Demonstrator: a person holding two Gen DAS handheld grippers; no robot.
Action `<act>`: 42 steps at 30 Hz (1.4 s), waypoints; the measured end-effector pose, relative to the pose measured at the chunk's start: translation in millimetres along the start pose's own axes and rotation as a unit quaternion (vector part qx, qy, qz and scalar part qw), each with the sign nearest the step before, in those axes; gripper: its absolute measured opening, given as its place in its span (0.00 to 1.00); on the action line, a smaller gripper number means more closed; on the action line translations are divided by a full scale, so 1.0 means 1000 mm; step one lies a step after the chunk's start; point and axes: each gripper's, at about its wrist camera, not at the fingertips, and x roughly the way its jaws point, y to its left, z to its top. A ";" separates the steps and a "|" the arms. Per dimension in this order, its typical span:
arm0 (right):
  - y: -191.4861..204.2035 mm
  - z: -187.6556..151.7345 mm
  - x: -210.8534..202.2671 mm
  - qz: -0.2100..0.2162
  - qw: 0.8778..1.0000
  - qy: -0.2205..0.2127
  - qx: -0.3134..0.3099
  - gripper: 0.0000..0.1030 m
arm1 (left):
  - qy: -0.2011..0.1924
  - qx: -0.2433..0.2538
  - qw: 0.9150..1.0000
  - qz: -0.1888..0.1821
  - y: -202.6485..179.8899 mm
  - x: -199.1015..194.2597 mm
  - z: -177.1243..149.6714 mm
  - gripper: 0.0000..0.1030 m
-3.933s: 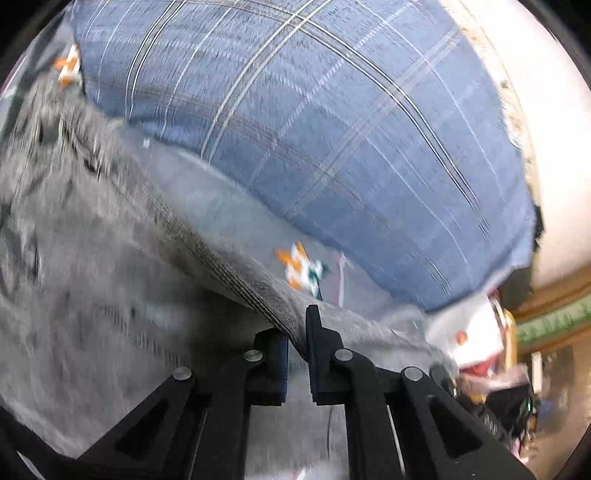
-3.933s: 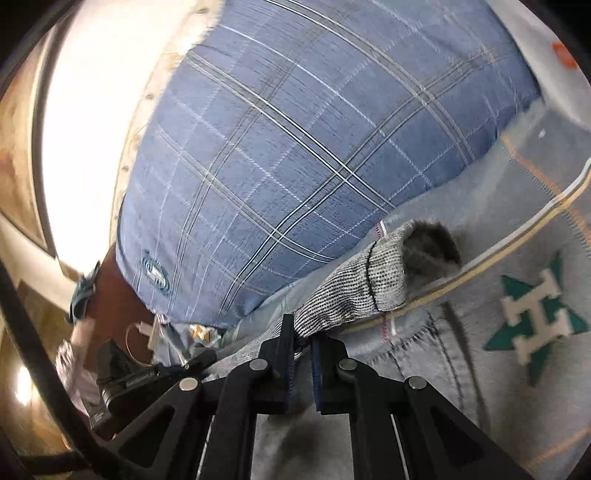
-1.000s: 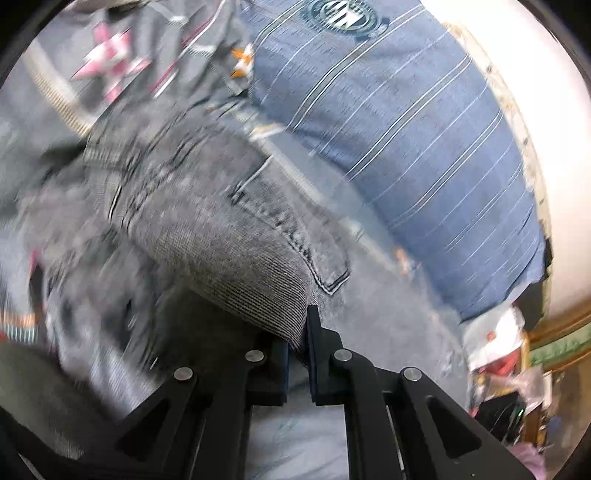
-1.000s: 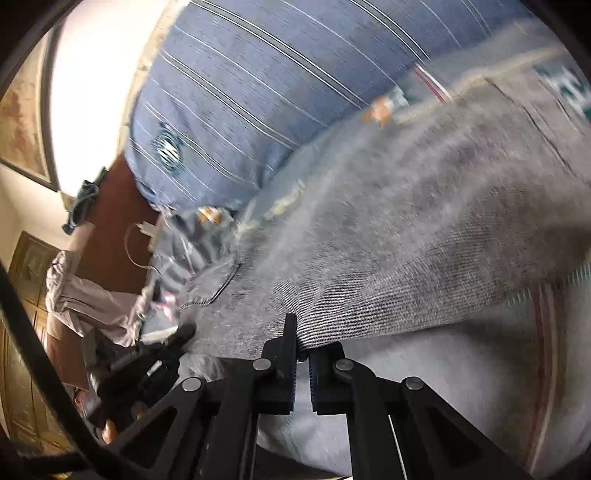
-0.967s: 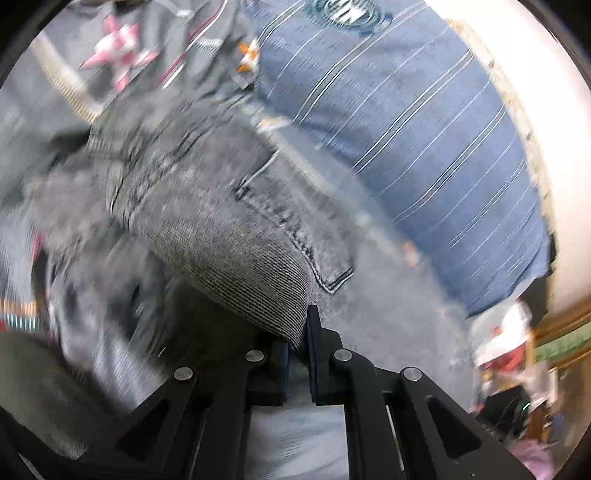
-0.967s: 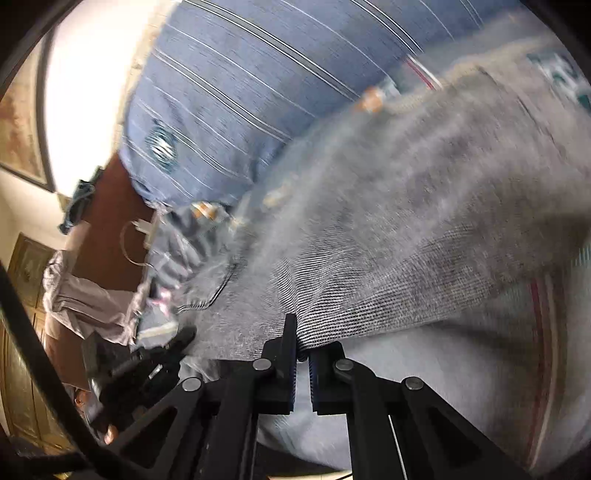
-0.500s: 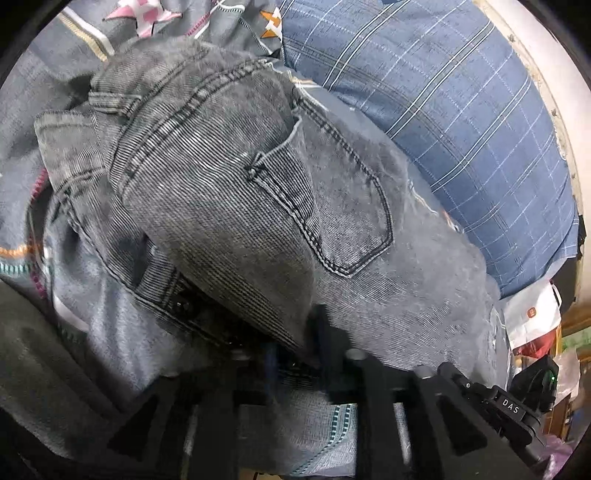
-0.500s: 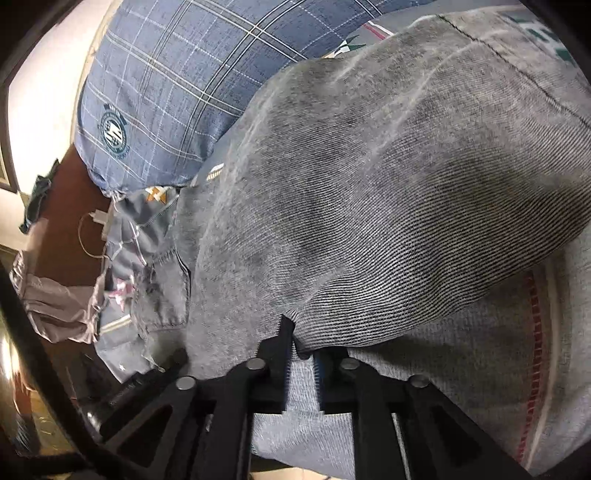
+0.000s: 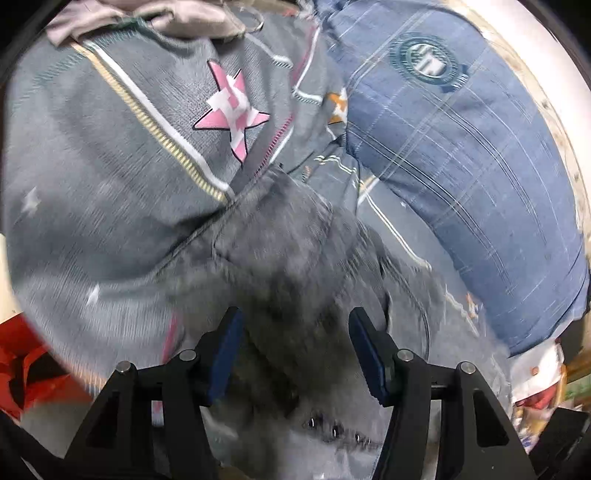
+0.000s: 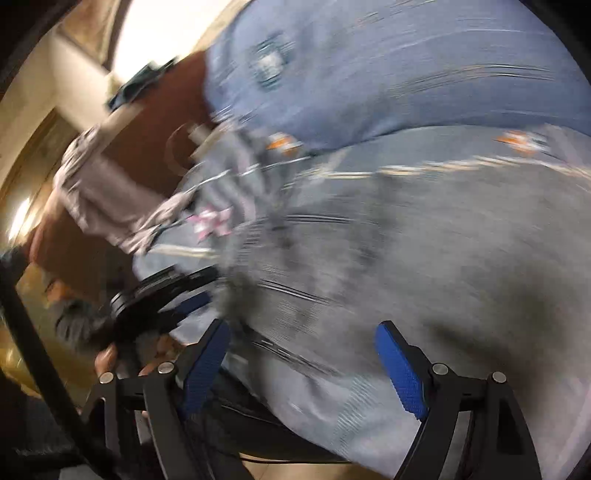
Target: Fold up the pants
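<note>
Between both sets of jaws: jeans [image 9: 295, 266], heaped on bedspread [image 9: 110, 184], bulk toward 12 o'clock (views blurred). Left gripper [image 9: 295, 350] wide open, empty. Right gripper [image 10: 303, 354] wide open, empty. Pillow [image 9: 461, 184] at 1 o'clock. Neither gripper clearly nearer.

Bed w/ grey patterned blanket [image 9: 110, 177] as cover: pink star, striped lines. On it: grey pants [image 9: 295, 266] bunched mid-bed; 1 blue plaid pillow [image 9: 461, 166] just beside pants, at far edge; pale grey cloth [image 9: 147, 18] at top edge. Right view blurred.
</note>
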 end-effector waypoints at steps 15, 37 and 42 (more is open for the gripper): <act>0.047 -0.038 0.121 -0.070 0.976 0.044 -0.199 0.69 | 0.061 -0.084 0.993 -0.064 0.031 0.047 -0.012 0.57; 0.060 -0.047 0.088 -0.065 0.977 0.029 -0.199 0.03 | -0.030 -0.024 0.999 0.001 0.012 0.014 -0.019 0.13; 0.046 -0.055 0.115 -0.070 0.978 0.071 -0.182 0.06 | 0.005 -0.053 0.999 0.011 0.027 0.036 -0.015 0.25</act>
